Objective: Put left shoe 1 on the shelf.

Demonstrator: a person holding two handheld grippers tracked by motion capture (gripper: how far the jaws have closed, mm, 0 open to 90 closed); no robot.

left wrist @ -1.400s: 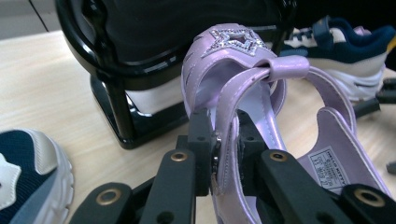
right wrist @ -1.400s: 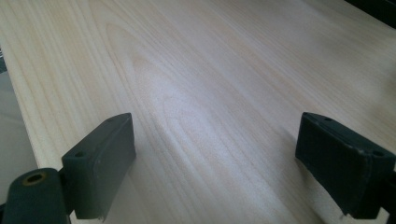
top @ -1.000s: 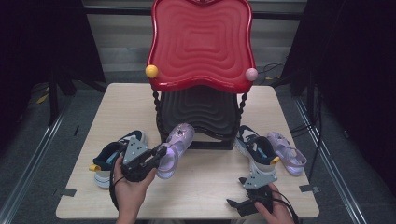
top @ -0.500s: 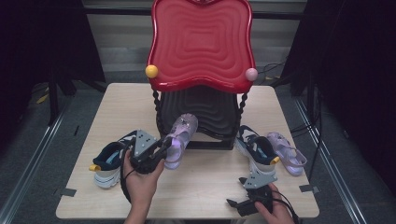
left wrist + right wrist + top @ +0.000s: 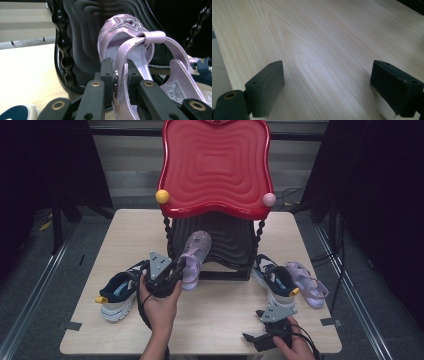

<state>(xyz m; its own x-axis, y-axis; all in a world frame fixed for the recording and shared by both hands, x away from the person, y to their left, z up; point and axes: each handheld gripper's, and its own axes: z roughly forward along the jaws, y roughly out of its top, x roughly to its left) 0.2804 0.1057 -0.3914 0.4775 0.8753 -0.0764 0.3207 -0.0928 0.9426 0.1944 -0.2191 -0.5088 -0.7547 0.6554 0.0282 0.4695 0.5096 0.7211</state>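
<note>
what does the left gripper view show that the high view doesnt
Left gripper view alone: the jaws shut on the strap of the lilac sandal, its glittery star on the toe, and a label inside the heel.

High view alone: the red shelf, the right gripper low on the table, the second sandal and both sneakers in full.

Both: the left gripper holding the sandal at the black lower shelf.

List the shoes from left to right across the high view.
Navy sneaker → lilac sandal clamped in the left gripper → second navy sneaker → second lilac sandal.
</note>
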